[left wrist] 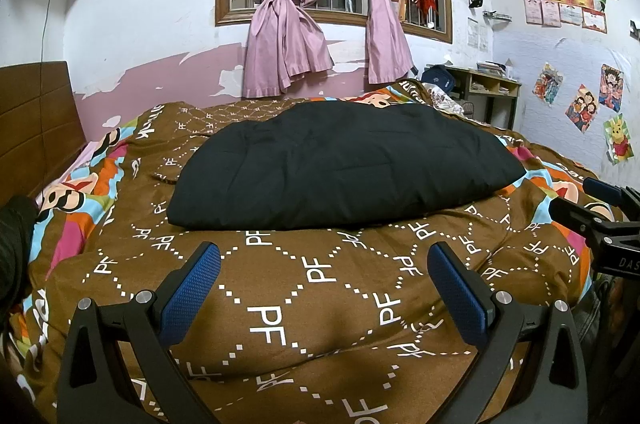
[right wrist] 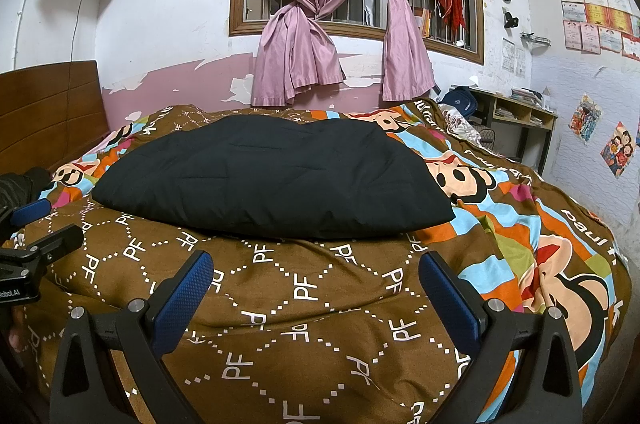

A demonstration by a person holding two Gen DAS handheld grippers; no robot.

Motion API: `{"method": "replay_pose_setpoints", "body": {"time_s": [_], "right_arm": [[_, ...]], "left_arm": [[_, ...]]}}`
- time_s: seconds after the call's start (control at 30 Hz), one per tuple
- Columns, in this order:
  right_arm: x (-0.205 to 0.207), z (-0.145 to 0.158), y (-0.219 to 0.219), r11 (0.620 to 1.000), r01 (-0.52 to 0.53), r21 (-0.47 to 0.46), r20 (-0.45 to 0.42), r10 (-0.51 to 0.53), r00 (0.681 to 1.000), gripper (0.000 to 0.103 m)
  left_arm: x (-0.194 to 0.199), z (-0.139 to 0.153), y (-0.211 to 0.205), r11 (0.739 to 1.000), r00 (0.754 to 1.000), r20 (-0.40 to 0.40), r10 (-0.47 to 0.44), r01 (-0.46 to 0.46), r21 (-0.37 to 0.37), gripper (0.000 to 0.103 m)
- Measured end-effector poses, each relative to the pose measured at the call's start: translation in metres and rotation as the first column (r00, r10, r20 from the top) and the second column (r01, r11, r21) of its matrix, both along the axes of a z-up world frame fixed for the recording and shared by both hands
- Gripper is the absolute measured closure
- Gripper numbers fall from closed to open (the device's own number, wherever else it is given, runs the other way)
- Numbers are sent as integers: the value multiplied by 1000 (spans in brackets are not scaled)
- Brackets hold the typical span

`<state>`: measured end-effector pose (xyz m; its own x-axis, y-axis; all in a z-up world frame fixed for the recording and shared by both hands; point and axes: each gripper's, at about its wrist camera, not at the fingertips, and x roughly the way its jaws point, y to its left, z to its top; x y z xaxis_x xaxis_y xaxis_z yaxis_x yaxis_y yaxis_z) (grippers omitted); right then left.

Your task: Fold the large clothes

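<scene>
A wide bed (left wrist: pixel 60 180) is filling both views, and a brown duvet (left wrist: pixel 320 304) printed with white "PF" letters and bright cartoon faces is covering it. In the middle of the duvet, a black garment (left wrist: pixel 340 164) is lying as a broad, thick, roughly rectangular slab with soft creases across its top; no sleeves or collar are showing, so it seems to be folded at least once already. How many folds are remaining cannot be told, though its size suggests a further halving may be left. Nearer the camera, the left tongs (left wrist: pixel 324 278) are hovering above the duvet, spread wide and gripping nothing. The right tongs (right wrist: pixel 316 282) are likewise hovering spread and empty, short of the garment's near edge.
</scene>
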<state>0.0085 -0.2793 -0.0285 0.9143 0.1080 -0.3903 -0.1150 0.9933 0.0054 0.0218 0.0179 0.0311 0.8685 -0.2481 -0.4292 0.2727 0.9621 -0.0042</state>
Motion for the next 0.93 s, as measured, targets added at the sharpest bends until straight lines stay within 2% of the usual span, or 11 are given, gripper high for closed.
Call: {"method": "replay_pose_setpoints", "body": {"time_s": [0.3,0.43,0.57,0.93], "right_arm": [[0,0,0,1000,0,0,0,0,1000,0],[0,0,0,1000,0,0,-1,0,1000,0],[0,0,0,1000,0,-1,-1,0,1000,0],[0,1,0,1000,0,0,-1,0,1000,0]], "left_arm": [[1,3,1,1000,1000,-19,6,-6,-6,2],[-6,5,-3,998,999,14,42,-43,42,2],[-12,3,-7,996,999,43,33,-36,80,2],[-10,0,-4,996,999,36,24,-27,82,2]]}}
